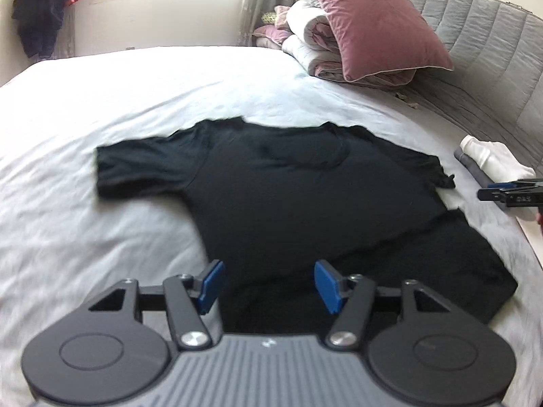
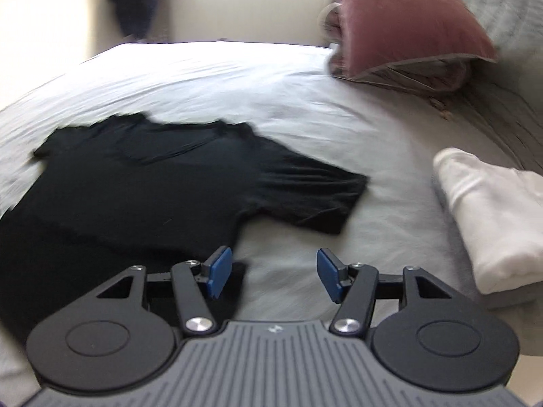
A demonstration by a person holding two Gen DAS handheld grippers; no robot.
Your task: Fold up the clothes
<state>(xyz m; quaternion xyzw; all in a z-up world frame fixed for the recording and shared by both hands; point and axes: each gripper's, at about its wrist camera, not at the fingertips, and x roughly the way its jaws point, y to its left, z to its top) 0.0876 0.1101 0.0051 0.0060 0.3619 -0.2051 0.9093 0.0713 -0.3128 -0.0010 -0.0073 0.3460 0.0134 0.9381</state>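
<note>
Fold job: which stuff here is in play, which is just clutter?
In play: black T-shirt, left gripper, right gripper, both open and empty.
Lying about: pink pillow, rolled duvet, white folded cloth, hanging dark garment.

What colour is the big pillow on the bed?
Dusty pink pillow, clearest in the left wrist view.

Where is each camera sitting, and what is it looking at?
Left wrist: on the left hand-held gripper, looking down across the black T-shirt; the right hand-held gripper's tip pokes in.
Right wrist: on the right hand-held gripper, looking at the shirt's sleeve and white folded clothes.
Both share: shirt, bed, pink pillow.
</note>
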